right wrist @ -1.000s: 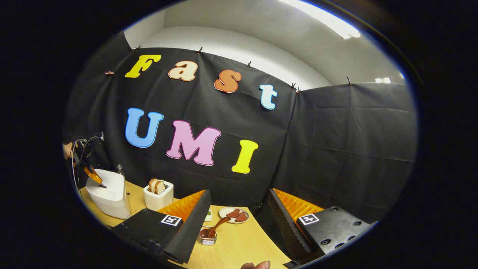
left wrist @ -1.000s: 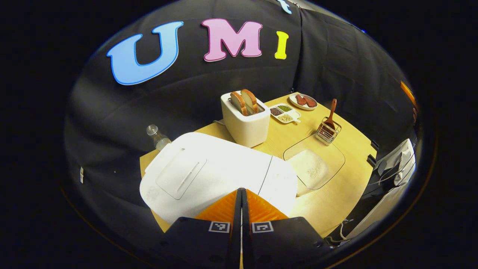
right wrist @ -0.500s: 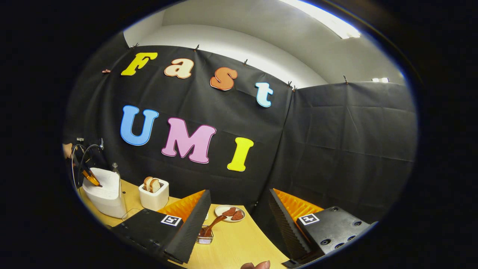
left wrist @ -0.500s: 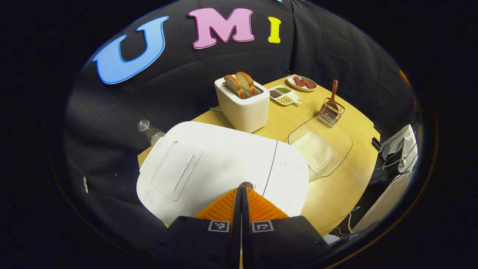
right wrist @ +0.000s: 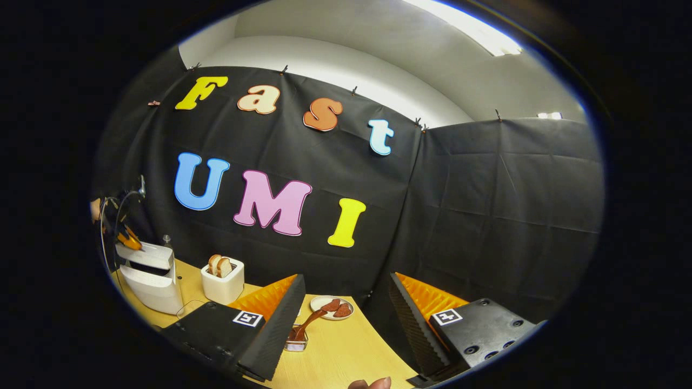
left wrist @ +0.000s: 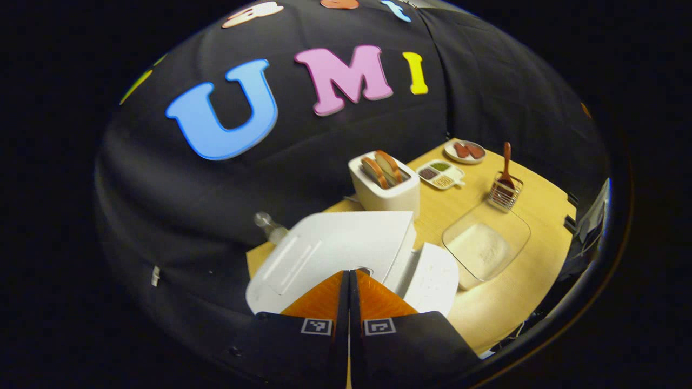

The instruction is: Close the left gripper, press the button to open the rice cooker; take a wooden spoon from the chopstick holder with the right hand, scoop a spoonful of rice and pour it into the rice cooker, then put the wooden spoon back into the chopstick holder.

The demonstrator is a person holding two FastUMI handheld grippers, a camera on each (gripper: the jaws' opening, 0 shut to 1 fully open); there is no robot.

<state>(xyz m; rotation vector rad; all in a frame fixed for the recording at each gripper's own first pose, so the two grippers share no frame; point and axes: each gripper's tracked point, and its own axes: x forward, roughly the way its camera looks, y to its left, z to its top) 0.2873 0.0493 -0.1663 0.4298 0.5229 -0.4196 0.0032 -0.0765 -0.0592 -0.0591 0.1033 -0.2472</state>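
the left hand-held gripper [left wrist: 348,278] has its two fingers pressed together with nothing between them, tips just above the raised lid [left wrist: 335,251] of the white rice cooker [left wrist: 427,275]. the lid is tilted up, with a gap between it and the cooker body. in the right gripper view the same cooker [right wrist: 148,273] stands at the far left of the table [right wrist: 335,356] with its lid lifted.

the right hand-held gripper [right wrist: 346,302] hangs above the near edge of the table with its fingers spread wide apart, holding nothing.

beside the cooker sits a clear glass dish of rice [left wrist: 484,248]. just beyond it, a wire chopstick holder [left wrist: 504,194] holds the wooden spoon [left wrist: 506,162], handle up. a white toaster [left wrist: 385,186] with two bread slices stands behind the cooker, near a divided tray of beans [left wrist: 440,174] and a plate of meat slices [left wrist: 465,151]. a clear bottle [left wrist: 268,227] stands at the table's back edge.
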